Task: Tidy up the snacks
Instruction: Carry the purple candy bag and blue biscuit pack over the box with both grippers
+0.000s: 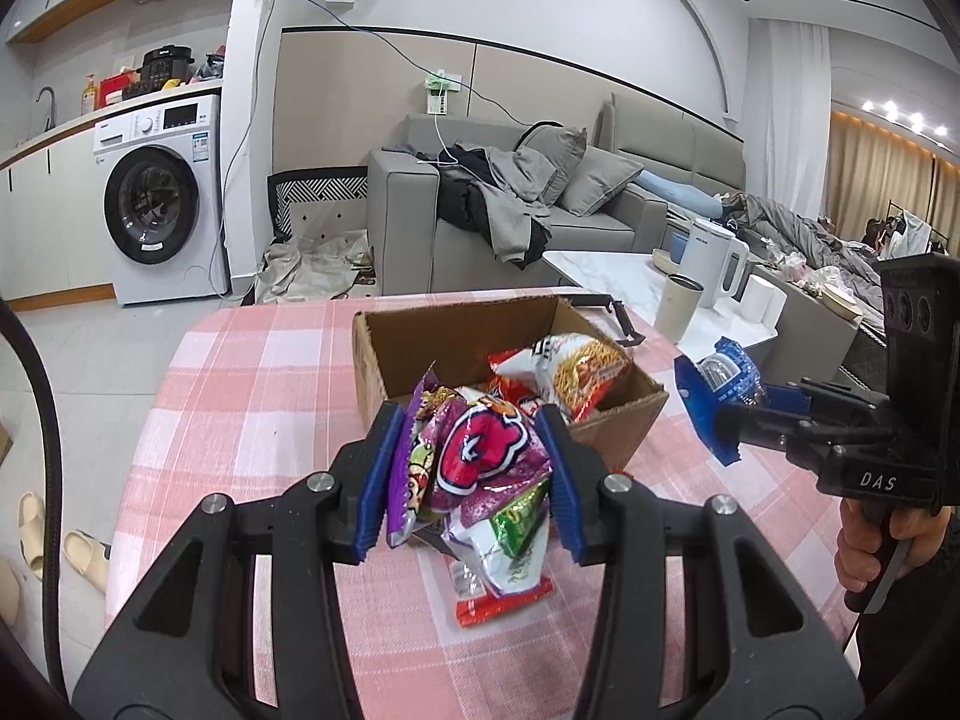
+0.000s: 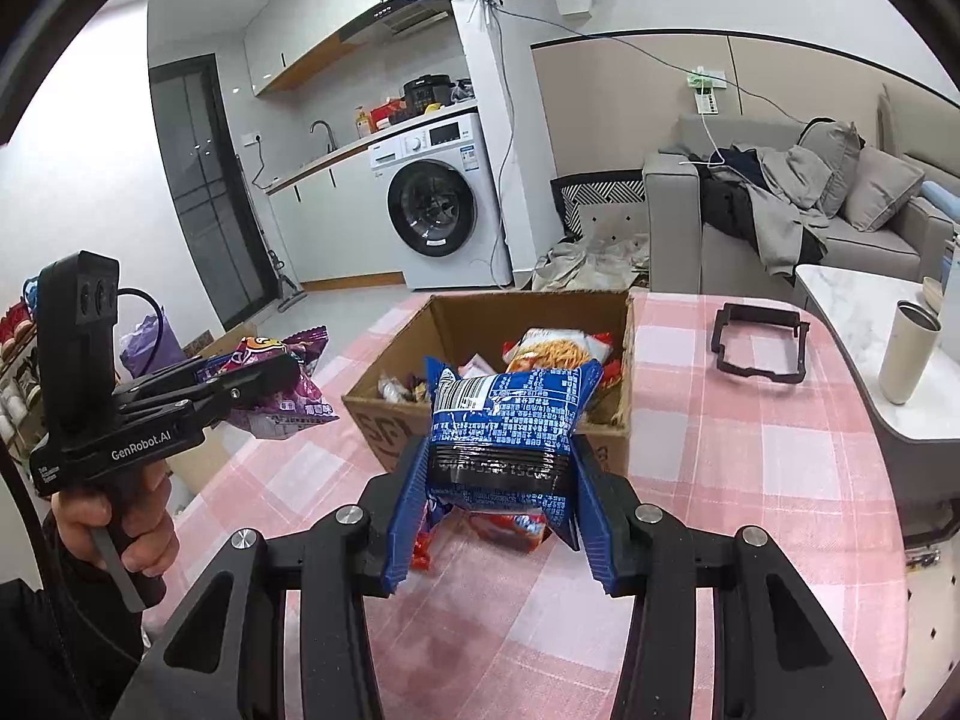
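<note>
While both packets are hanging near the cardboard box (image 2: pixel 492 414), I'm pinching the purple snack bag (image 1: pixel 480 456) in the left gripper (image 1: pixel 474 474) and the blue packet (image 2: pixel 501 420) in the right gripper (image 2: pixel 495 504); they're probably light, crinkly and slippery, so I'm gripping mid-body.

Purple-pink snack bag (image 1: pixel 480 468); blue-white packet (image 2: pixel 504 420); brown cardboard box (image 2: pixel 384 414); pink-white checked tablecloth (image 1: pixel 258 372).

In my left claw sits a purple snack bag (image 1: pixel 480 456), crumpled, held clear above the table. My right claw holds a blue packet (image 2: pixel 501 426) with its printed back showing. Ahead stands the open cardboard box (image 2: pixel 540 306), a noodle packet (image 1: pixel 576 372) leaning inside. A red packet (image 1: pixel 501 597) lies flat below.
</note>
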Tool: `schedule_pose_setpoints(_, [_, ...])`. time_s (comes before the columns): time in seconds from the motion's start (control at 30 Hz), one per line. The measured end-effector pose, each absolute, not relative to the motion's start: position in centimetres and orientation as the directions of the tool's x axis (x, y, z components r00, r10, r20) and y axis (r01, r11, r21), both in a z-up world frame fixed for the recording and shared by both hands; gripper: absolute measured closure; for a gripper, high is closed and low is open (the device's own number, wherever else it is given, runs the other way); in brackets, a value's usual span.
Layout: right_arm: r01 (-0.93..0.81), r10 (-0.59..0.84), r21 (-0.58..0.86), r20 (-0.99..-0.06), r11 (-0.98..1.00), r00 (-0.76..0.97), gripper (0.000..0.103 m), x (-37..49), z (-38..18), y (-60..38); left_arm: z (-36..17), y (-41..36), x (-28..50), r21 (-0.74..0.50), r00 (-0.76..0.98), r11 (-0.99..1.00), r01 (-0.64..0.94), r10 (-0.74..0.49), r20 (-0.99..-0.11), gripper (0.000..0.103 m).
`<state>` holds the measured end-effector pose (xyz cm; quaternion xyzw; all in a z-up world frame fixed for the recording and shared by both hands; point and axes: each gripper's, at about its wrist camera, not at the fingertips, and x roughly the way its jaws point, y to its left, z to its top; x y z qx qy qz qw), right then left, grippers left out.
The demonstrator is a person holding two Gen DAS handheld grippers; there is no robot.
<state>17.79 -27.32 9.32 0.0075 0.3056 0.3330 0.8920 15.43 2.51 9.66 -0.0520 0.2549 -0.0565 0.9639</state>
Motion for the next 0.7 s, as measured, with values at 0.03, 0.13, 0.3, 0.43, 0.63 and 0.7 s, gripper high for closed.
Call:
schedule_pose_setpoints(0.03, [-0.587, 0.598, 0.218, -0.536, 0.78, 0.596, 0.057, 18.0, 9.4, -27.4, 9.8, 2.4, 15.7, -0.128, 0.865, 0.988, 0.082, -0.135, -0.484, 0.061])
schedule_pose_setpoints(0.13, [-0.578, 0.592, 0.221, -0.538, 0.786, 0.6, 0.057, 18.7, 9.9, -27.5, 10.2, 2.2, 16.5, -0.123, 0.869, 0.989, 0.077, -0.127, -0.478, 0.061])
schedule_pose_setpoints(0.3, [-0.578, 0.582, 0.203, -0.544, 0.79, 0.604, 0.057, 19.8, 10.7, -27.1, 10.5, 2.2, 18.3, -0.113, 0.871, 0.991, 0.07, -0.116, -0.477, 0.061])
schedule_pose_setpoints(0.43, [-0.576, 0.577, 0.199, -0.551, 0.792, 0.603, 0.057, 21.2, 11.0, -26.6, 10.4, 2.6, 20.0, -0.124, 0.869, 0.99, 0.061, -0.114, -0.481, 0.061])
schedule_pose_setpoints(0.63, [-0.571, 0.566, 0.197, -0.575, 0.797, 0.591, 0.057, 22.9, 10.1, -25.4, 9.4, 2.7, 22.7, -0.122, 0.861, 0.992, 0.041, -0.097, -0.499, 0.061])
schedule_pose_setpoints(0.7, [-0.568, 0.562, 0.2, -0.585, 0.798, 0.585, 0.057, 23.3, 9.6, -25.2, 9.0, 2.7, 23.5, -0.121, 0.857, 0.992, 0.038, -0.095, -0.507, 0.061])
